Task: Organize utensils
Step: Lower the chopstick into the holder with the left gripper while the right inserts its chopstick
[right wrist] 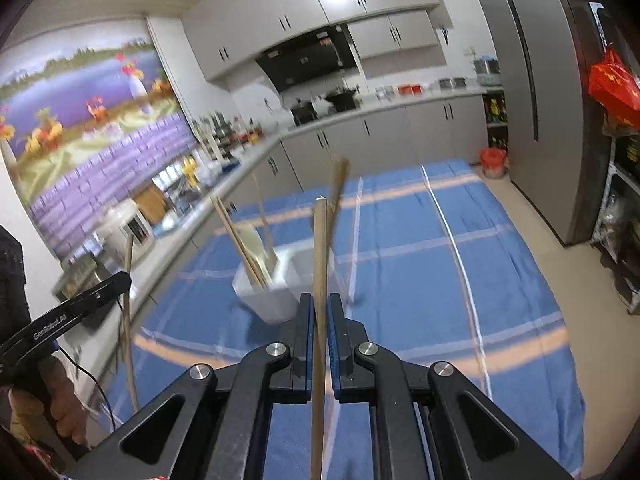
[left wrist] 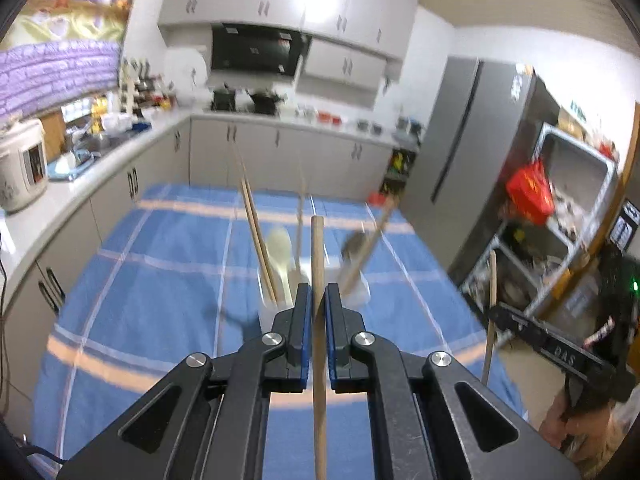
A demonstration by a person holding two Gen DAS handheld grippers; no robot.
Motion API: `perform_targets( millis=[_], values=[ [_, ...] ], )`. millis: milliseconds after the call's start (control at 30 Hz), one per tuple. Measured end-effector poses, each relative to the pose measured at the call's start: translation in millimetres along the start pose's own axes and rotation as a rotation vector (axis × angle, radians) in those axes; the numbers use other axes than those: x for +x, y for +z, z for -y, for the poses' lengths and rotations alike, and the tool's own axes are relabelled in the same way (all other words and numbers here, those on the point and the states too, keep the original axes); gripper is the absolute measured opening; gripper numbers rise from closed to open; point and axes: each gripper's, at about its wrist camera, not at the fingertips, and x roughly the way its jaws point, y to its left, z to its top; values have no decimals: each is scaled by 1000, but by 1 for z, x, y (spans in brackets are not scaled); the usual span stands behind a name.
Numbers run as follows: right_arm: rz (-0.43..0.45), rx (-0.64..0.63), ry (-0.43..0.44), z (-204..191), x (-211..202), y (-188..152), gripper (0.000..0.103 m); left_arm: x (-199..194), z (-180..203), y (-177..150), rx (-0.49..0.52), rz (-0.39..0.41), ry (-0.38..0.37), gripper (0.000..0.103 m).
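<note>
My left gripper (left wrist: 318,294) is shut on a thin wooden stick (left wrist: 317,248) that stands upright between its blue pads. My right gripper (right wrist: 319,306) is shut on a similar wooden stick (right wrist: 320,240). Both hang above the table, short of a white utensil holder (right wrist: 272,300). The holder contains wooden chopsticks (right wrist: 236,236), a white spoon (right wrist: 252,240) and a tilted wooden-handled utensil (right wrist: 336,188). In the left wrist view the holder (left wrist: 360,296) is blurred, and the right gripper (left wrist: 494,316) shows at the right with its stick (left wrist: 493,276). The right wrist view shows the left gripper (right wrist: 124,280) at the left.
A blue checked cloth (left wrist: 160,280) covers the table. A kitchen counter with a rice cooker (left wrist: 22,164) runs along the left. A grey fridge (left wrist: 468,140) and a metal rack (left wrist: 560,200) with a red bag stand on the right. A person's hand (right wrist: 60,400) holds the left gripper's handle.
</note>
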Motion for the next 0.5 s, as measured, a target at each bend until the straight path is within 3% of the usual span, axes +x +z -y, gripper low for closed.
perform_targets(
  millis=[233,500],
  values=[
    [120,35,76,-21,40,64,7,40,-16,61,-66,124,35,6],
    [247,-30,-26,-42,104,108,7,102,-30,104,-93,226,98,6]
  ],
)
